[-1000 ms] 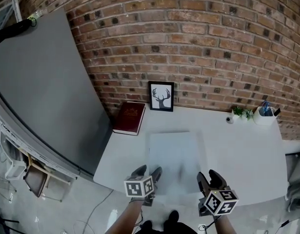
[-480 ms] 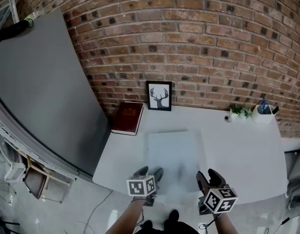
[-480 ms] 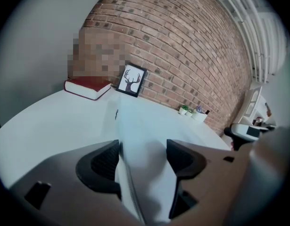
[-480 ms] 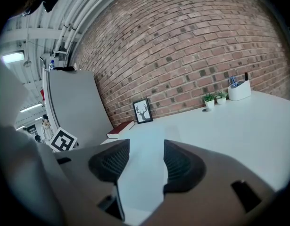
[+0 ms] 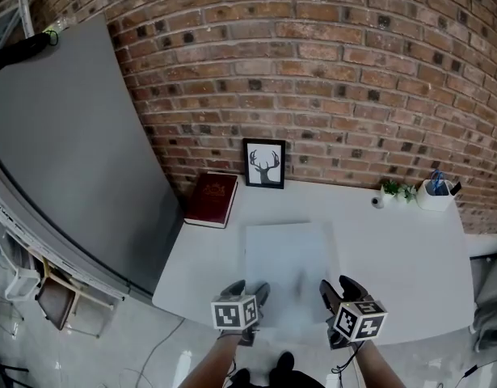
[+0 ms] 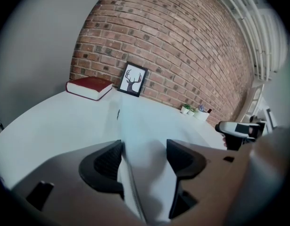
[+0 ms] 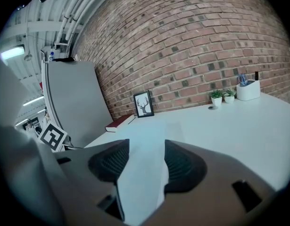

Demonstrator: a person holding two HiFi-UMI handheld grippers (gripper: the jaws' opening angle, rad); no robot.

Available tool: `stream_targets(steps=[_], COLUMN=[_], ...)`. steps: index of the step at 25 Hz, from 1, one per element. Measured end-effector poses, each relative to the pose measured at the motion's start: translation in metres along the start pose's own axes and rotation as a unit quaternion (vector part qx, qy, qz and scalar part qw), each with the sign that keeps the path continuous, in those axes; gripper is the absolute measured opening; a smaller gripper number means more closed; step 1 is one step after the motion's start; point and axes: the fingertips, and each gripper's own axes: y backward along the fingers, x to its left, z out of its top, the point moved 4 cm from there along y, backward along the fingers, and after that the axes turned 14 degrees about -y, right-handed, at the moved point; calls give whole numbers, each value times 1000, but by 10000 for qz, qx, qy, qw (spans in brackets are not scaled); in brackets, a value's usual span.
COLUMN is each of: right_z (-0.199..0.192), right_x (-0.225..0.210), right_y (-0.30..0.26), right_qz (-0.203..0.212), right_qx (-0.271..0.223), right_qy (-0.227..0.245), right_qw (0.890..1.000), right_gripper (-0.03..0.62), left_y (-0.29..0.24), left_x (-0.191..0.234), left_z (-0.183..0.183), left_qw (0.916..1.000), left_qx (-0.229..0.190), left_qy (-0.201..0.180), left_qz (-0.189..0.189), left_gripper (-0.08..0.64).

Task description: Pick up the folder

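The left gripper (image 6: 144, 158) holds its jaws wide apart over the folder (image 5: 288, 253), whose near left edge runs between them, close to the left jaw. The right gripper (image 7: 147, 161) is just as wide, with the folder's near right part between its jaws. The folder lies flat at the middle front of the white worktop (image 5: 398, 249). Further back are a red book (image 5: 212, 198), a framed deer print (image 5: 264, 162), small plants (image 5: 392, 187) and a white cup (image 5: 436, 193), all before a brick wall (image 5: 313, 71). A grey panel (image 5: 62, 152) stands at the left.
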Motion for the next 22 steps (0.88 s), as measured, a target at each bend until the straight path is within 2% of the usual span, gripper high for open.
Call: stream_targets(steps=[17,22], right_z=[4,1], right_x=[-23,-25], right_y=[-69,-89], right_qz=[77,192], right_qx=[920,1283], right_qy=[-201,-374], right_qw=[9955,9908], right_gripper=[291,311], left_y=[-1,-1], left_x=[1,0], left_z=[0,1], left_qw=[10000,10000], left_qx=[40,75], left_qy=[34,49], left_qz=[45,22], left_gripper=[293,293])
